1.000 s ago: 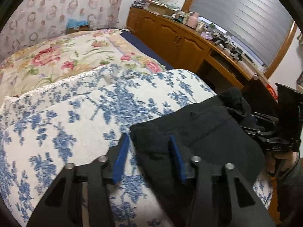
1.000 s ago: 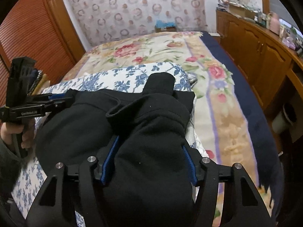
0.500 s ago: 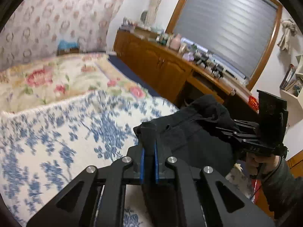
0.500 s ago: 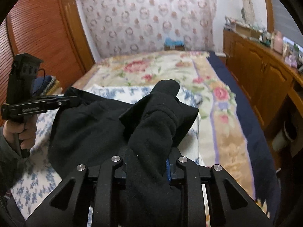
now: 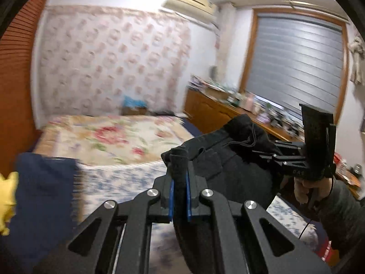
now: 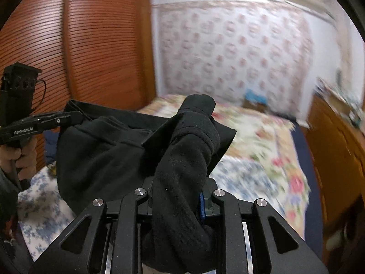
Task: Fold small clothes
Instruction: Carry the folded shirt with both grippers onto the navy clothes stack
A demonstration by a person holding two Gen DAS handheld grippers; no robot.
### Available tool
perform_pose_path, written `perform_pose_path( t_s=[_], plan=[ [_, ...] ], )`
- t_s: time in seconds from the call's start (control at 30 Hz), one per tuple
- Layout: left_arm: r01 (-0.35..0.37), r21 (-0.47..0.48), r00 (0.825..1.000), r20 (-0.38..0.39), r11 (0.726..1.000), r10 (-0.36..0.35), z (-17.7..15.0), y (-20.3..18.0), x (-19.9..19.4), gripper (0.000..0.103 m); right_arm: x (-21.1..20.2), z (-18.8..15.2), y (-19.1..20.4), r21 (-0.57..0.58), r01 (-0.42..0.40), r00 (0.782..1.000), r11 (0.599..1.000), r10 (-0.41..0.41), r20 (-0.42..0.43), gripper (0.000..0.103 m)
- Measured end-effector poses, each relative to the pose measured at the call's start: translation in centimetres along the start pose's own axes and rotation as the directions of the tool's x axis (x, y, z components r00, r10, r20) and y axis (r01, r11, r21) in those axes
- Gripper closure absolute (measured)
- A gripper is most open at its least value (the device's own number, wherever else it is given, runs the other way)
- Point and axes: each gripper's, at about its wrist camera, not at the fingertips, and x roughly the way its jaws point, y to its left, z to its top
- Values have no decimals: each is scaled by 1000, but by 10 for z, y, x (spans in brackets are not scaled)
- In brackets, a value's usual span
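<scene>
Fingers point(image 5: 188, 195) around bunched, hanging black garment point(image 6: 109, 157)

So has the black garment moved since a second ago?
Yes. The black garment has gone up: it lay on the blue floral cover and now hangs above it, pinched in both grippers' jaws.

You've got one black garment point(image 5: 230, 159) up between your two grippers, the left gripper point(image 5: 179, 189) and the right gripper point(image 6: 178, 196); below lies one bed point(image 5: 109, 137), with one blue-flowered cover point(image 6: 246, 178), one wooden cabinet point(image 5: 212, 111) alongside, and one air conditioner point(image 5: 191, 0) overhead
</scene>
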Motion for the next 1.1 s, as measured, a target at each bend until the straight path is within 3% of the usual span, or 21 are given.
perform_pose_path(
  t_s=[0.1,0.2,0.37,0.53,0.63,0.7,0.73,0.77,0.87,0.93,1.03,1.1],
  plan=[
    [-108,-16,993,47,994,109,-3,34,-36,99,30,37,37,-87,-74,997,993,75,3,81],
    [-201,-64,974,88,977,206,-11,68,-68,99,61,71,75,-172,-147,989,974,149,-2,81],
    [-335,-157,928,119,929,354,-38,117,-107,99,121,123,144,-312,-252,967,916,249,-50,81],
    [-430,-261,885,68,864,461,-82,159,-115,99,187,156,217,-432,-342,939,834,323,-121,81],
    [-456,-322,875,7,830,484,-109,184,-113,99,228,159,250,-452,-375,927,810,342,-156,81],
    [-473,-334,870,-32,815,492,-123,192,-110,99,251,156,264,-454,-373,928,809,321,-190,76],
    [-477,-338,870,-51,812,490,-128,197,-107,99,264,154,269,-449,-341,939,826,280,-199,67],
    [-476,-338,872,-61,812,486,-131,198,-104,99,271,154,268,-443,-306,951,843,246,-189,60],
    [-503,-318,858,-74,804,508,-135,204,-99,99,274,154,252,-381,-230,972,896,197,-125,54],
    [-497,-312,863,-82,809,499,-134,206,-96,97,268,152,245,-338,-243,970,909,226,-92,54],
    [-520,-289,850,-81,804,520,-133,202,-107,93,265,140,247,-312,-335,942,889,315,-114,54],
    [-533,-276,841,-69,800,536,-127,191,-118,87,277,128,256,-308,-359,933,881,327,-150,54]
  ],
)
